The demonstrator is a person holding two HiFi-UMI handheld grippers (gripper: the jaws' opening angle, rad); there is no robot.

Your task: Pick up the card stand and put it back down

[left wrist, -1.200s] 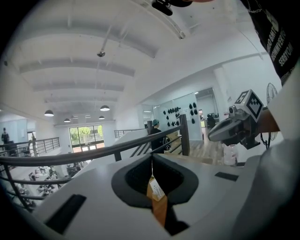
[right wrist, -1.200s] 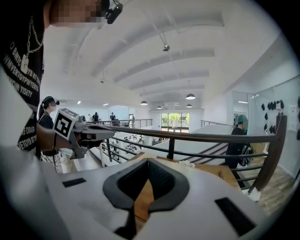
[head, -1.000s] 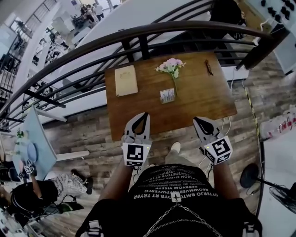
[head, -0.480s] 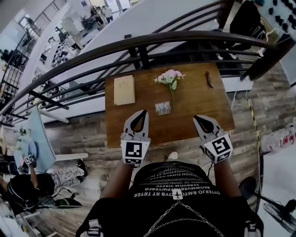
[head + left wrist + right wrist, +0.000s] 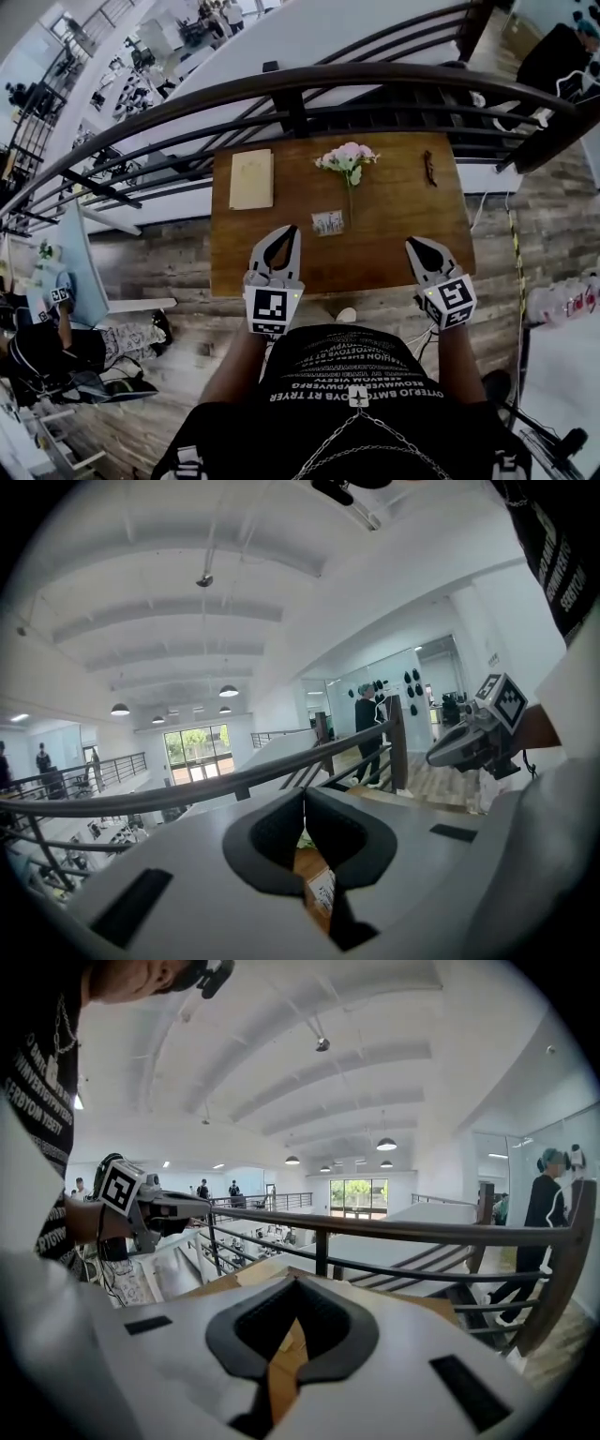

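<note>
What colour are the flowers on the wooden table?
Pale pink. The flowers show best in the head view.

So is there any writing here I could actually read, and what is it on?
Black shirt: rows of white capitals, upside down, not reliably readable.
Card stand: print too small to read.
Left gripper and right gripper: square marker patterns on their cubes, no words.
Tan pad: nothing legible.

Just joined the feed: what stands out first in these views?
A wooden table against a dark curved railing, seen from above. At its middle are pink flowers, with the card stand just nearer the person. The left gripper and the right gripper hover shut and empty over the near edge.
</note>
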